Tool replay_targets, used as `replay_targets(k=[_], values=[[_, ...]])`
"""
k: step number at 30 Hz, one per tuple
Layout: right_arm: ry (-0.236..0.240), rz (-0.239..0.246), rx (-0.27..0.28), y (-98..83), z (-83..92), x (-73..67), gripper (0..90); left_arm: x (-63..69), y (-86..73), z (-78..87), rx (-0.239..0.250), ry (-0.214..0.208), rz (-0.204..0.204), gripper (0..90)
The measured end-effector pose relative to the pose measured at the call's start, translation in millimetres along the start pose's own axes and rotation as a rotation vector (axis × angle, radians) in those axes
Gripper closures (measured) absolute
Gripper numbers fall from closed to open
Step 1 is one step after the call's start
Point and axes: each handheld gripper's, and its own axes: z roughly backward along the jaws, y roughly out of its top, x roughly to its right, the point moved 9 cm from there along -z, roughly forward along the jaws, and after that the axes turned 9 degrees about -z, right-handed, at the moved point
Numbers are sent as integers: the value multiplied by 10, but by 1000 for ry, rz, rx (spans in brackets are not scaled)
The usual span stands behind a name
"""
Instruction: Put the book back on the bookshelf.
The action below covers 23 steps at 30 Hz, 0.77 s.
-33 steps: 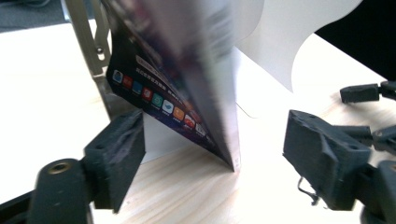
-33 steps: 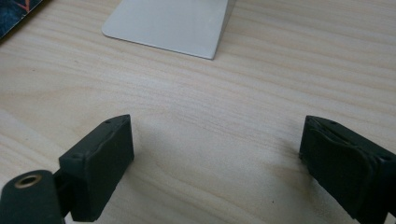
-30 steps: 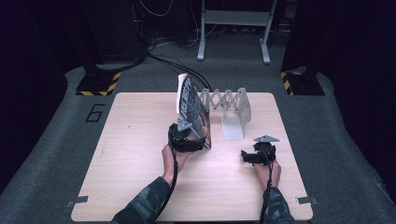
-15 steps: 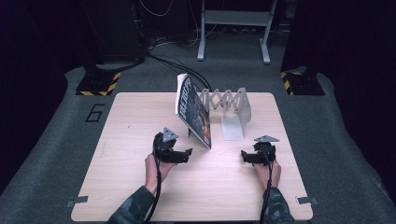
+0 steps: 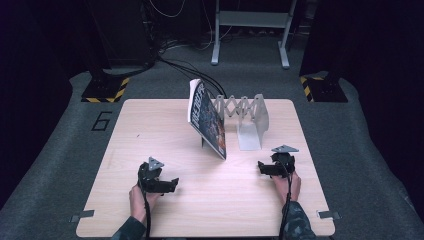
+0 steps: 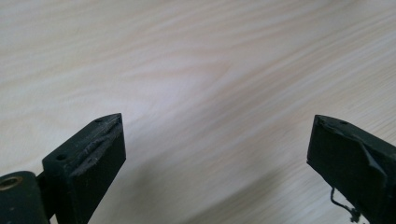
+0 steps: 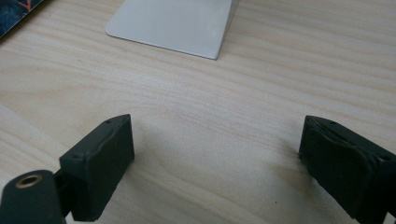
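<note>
book (image 5: 207,119): leaned on the rack (image 5: 247,120) near the tabletop's far edge, so it stood by itself
left gripper (image 5: 167,186): my jaws had just been opening, wide, nothing between
right gripper (image 5: 264,168): wide, empty too

book cover (image 5: 207,117): print too small to read
rack (image 5: 250,120): left end hidden behind the book
forearms: cut off by the bottom edge

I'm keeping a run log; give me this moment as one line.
book: leaning on rack | left gripper: open, empty, jaws just opening | right gripper: open, empty
</note>
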Motion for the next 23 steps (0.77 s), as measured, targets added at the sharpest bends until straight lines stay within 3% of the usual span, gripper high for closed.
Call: replay_targets(k=[4, 5, 8, 11, 13, 23], values=[[0, 0, 0, 0, 0, 0, 97, -67, -119, 11, -1, 28, 25, 41], [0, 0, 0, 0, 0, 0, 97, -76, -121, -2, 18, 40, 45, 41], [0, 0, 0, 0, 0, 0, 97, -99, -172, 0, 15, 59, 31, 41], [1, -7, 2, 3, -2, -7, 97, -98, -179, -2, 44, 70, 46, 39], [1, -7, 2, 2, -2, -7, 97, -108, -201, 13, 30, 68, 18, 38], [3, -3, 3, 6, -6, -10, 102, -109, -203, 14, 29, 67, 17, 36]])
